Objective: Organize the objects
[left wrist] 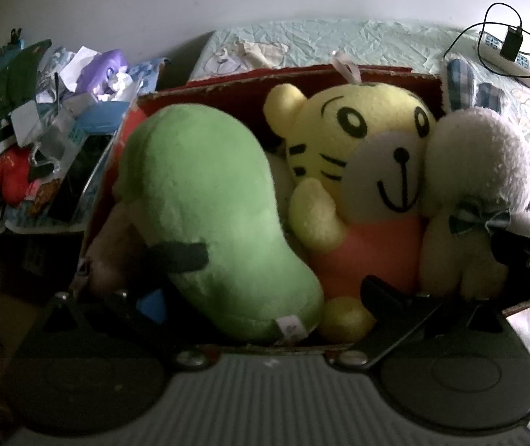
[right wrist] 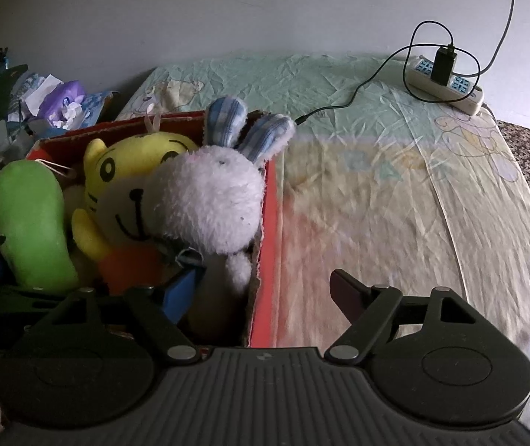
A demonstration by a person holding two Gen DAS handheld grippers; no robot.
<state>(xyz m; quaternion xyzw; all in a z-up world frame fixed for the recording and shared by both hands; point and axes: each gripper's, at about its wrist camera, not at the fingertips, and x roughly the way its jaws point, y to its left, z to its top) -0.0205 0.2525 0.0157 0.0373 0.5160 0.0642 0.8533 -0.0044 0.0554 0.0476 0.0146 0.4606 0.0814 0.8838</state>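
Note:
A red cardboard box (left wrist: 428,78) (right wrist: 268,200) stands on the bed and holds three soft toys. A green plush (left wrist: 205,200) (right wrist: 31,219) lies at the left, a yellow tiger (left wrist: 342,137) (right wrist: 123,171) sits in the middle, and a white rabbit with checked blue ears (left wrist: 480,156) (right wrist: 209,193) leans at the right. My left gripper (left wrist: 266,299) is open at the box's near edge, its fingers spread either side of the green plush's lower end and the tiger's foot. My right gripper (right wrist: 261,293) is open and straddles the box's right wall, its left finger beside the rabbit's body.
A heap of packets, paper and small items (left wrist: 42,119) (right wrist: 23,111) crowds the left of the box. A power strip with a black charger and cable (left wrist: 510,52) (right wrist: 446,78) lies at the bed's far right corner. The crumpled patterned sheet (right wrist: 394,193) stretches right of the box.

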